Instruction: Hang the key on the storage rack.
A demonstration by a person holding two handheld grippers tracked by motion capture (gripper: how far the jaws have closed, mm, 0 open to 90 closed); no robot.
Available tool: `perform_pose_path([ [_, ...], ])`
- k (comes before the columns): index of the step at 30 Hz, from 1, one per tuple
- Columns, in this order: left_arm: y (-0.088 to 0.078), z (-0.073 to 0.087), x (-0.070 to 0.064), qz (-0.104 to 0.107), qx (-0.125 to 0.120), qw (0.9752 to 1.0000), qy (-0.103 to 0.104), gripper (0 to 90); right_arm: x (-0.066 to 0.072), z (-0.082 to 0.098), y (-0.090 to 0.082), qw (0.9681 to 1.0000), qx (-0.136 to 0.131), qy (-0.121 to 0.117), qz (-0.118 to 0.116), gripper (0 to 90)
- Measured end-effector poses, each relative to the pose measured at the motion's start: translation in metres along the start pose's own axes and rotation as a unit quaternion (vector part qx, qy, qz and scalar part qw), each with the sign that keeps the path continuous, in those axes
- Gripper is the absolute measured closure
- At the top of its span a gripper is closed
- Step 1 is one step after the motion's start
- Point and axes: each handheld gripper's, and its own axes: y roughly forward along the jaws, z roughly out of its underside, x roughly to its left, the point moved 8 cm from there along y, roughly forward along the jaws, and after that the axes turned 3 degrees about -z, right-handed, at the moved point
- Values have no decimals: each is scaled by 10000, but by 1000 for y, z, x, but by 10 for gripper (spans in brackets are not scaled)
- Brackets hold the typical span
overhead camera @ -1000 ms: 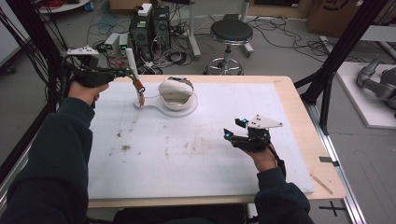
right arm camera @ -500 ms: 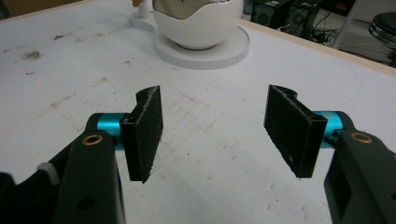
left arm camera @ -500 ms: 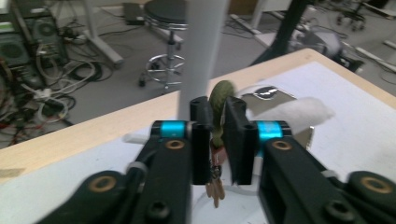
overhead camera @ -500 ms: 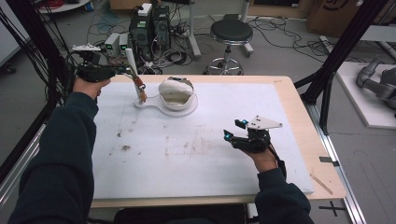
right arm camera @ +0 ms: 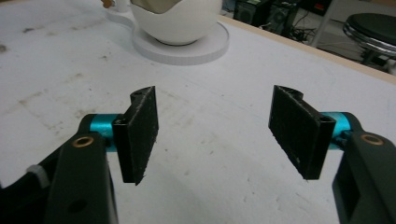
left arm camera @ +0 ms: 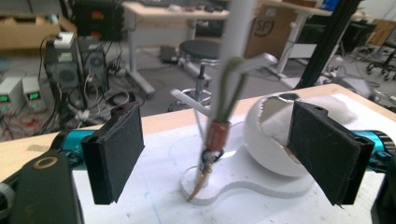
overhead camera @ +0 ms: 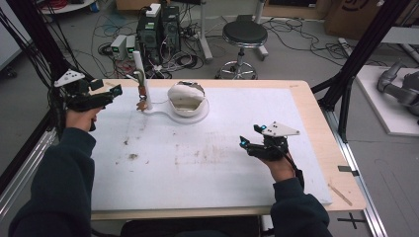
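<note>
A white stand rises from a flat white base at the table's back left. A green cord bundle with an orange band hangs from its peg, tip just above the base. My left gripper floats left of the bundle, apart from it. Its jaws have just been opening and stand wide, the black pads bare. A white cracked egg-shaped shell sits on the base's round part. Over the mat's right side, my right gripper is open with nothing between its pads, having just widened a little.
A white mat with brown stains covers the wooden table. Black frame posts stand at both sides. Behind the table are computer boxes, cables and a stool.
My left gripper has drawn back from the stand toward the near left and sunk, and its jaws went from shut to wide. The bundle stays hanging. The right hand has kept still.
</note>
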Motion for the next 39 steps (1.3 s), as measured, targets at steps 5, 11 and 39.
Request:
perform_pose_path([
  [5, -13, 21, -29, 245, -185, 9991, 294, 184, -9, 5, 2, 9994, 180, -28, 282, 230],
  [11, -19, 54, -71, 773, -262, 9961, 347, 183, -21, 18, 1, 9981, 536, -133, 282, 219],
  [39, -19, 119, -95, 779, 145, 9963, 336, 183, -46, 30, -30, 9985, 267, 243, 423, 219],
])
